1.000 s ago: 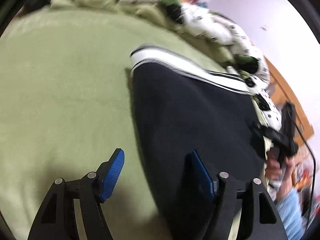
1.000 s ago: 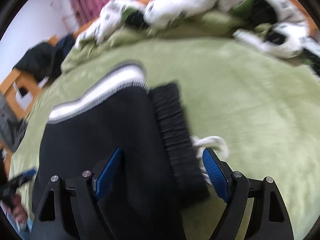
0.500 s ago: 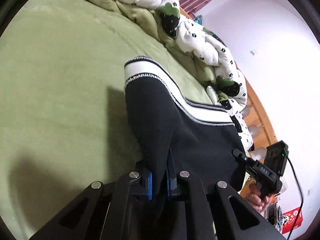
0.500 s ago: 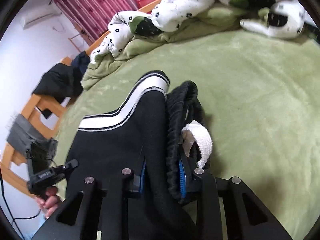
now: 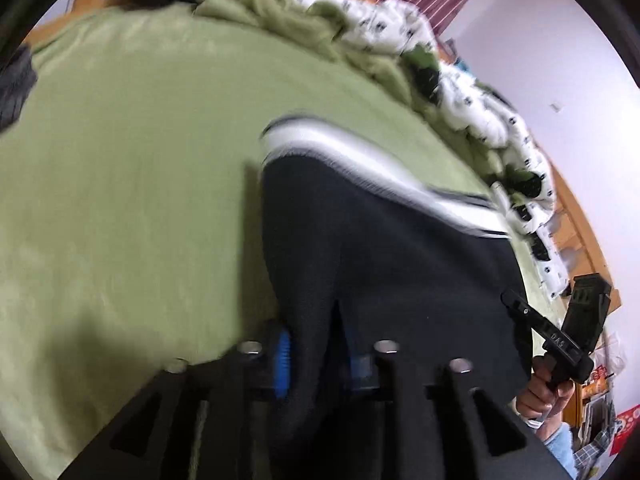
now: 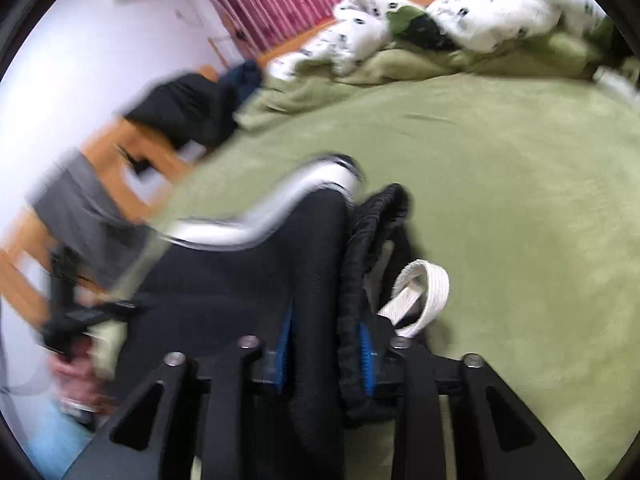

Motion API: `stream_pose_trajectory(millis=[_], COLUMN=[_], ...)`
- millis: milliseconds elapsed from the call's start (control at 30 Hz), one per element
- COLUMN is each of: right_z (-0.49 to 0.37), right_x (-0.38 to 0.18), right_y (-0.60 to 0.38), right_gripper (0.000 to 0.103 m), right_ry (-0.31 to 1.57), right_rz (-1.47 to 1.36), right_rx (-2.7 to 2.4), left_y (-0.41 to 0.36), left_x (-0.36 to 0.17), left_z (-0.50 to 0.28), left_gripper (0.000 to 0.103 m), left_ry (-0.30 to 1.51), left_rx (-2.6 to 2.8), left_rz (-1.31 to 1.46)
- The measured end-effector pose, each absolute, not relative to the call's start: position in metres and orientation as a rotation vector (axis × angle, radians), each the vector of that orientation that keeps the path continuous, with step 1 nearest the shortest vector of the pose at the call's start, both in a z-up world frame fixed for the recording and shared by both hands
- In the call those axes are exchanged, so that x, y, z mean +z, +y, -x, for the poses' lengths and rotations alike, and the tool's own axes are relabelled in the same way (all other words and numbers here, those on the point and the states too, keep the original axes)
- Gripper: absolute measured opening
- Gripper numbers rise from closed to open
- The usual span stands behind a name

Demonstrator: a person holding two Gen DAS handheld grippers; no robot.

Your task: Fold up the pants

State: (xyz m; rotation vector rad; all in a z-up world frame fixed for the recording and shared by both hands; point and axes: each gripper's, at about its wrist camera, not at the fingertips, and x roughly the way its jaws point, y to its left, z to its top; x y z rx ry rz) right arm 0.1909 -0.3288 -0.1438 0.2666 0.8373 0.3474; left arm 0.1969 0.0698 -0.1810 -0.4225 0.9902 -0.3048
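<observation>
both grippers have clamped the dark fleece pants with the white striped hem (image 5: 384,240) since a second ago, when they hovered wide above them on the green bed (image 5: 140,160). left gripper (image 5: 316,350) and right gripper (image 6: 324,354) have eased slightly but grip cloth: the fold is underway.

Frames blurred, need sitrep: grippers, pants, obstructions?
Left gripper, right gripper: jaws just eased, black pants between both. White drawstring loose. Green blanket bare ahead.
</observation>
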Motion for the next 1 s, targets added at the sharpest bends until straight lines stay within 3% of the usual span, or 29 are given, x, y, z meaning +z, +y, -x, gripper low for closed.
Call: stream_pose_trajectory(millis=[33, 133, 367, 433, 467, 500, 533, 600, 700, 767, 867, 933, 967, 1000], right_z=[-0.190, -0.182, -0.198, -0.215, -0.225, -0.238, -0.240, -0.233, -0.217, -0.213, -0.228, -0.232, -0.230, -0.229], right_x=[-0.154, -0.153, -0.099, -0.109, -0.116, -0.129, -0.133, -0.125, -0.101, -0.101, -0.133, -0.134, -0.129, -0.123], right_y=[-0.332, -0.336, -0.314, -0.306, -0.300, -0.294, -0.292, -0.294, -0.331, -0.334, -0.332, -0.334, -0.335, -0.337], right_gripper=[0.045, 0.060, 0.060, 0.054, 0.035, 0.026, 0.026, 0.012, 0.012, 0.012, 0.014, 0.025, 0.038, 0.042], right_ry=[0.871, 0.892, 0.744, 0.771, 0.801, 0.859, 0.867, 0.839, 0.804, 0.801, 0.878, 0.856, 0.860, 0.854], right_rz=[-0.233, -0.177, -0.123, -0.107, -0.104, -0.091, -0.079, -0.053, -0.253, -0.171, -0.109, -0.130, -0.125, -0.122], right_rx=[0.323, 0.269, 0.190, 0.165, 0.169, 0.180, 0.165, 0.190, 0.281, 0.223, 0.158, 0.144, 0.126, 0.117], left_y=[0.066, 0.061, 0.088, 0.102, 0.106, 0.111, 0.114, 0.115, 0.109, 0.104, 0.088, 0.075, 0.069, 0.065], left_x=[-0.184, -0.176, -0.169, -0.171, -0.171, -0.171, -0.171, -0.163, -0.150, -0.148, -0.146, -0.143, -0.138, -0.133], left_z=[-0.192, -0.178, -0.154, -0.150, -0.149, -0.148, -0.146, -0.142, -0.134, -0.134, -0.140, -0.144, -0.146, -0.149], left_gripper=[0.048, 0.055, 0.058, 0.058, 0.058, 0.058, 0.058, 0.058, 0.058, 0.058, 0.058, 0.058, 0.058, 0.058], left_ry=[0.986, 0.945, 0.937, 0.948, 0.952, 0.956, 0.959, 0.949, 0.899, 0.887, 0.883, 0.870, 0.854, 0.831], left_rx=[-0.284, -0.256, -0.226, -0.219, -0.218, -0.219, -0.222, -0.223, -0.241, -0.257, -0.266, -0.263, -0.264, -0.268], left_rz=[0.386, 0.296, 0.304, 0.341, 0.358, 0.377, 0.383, 0.359, 0.308, 0.304, 0.287, 0.246, 0.223, 0.208])
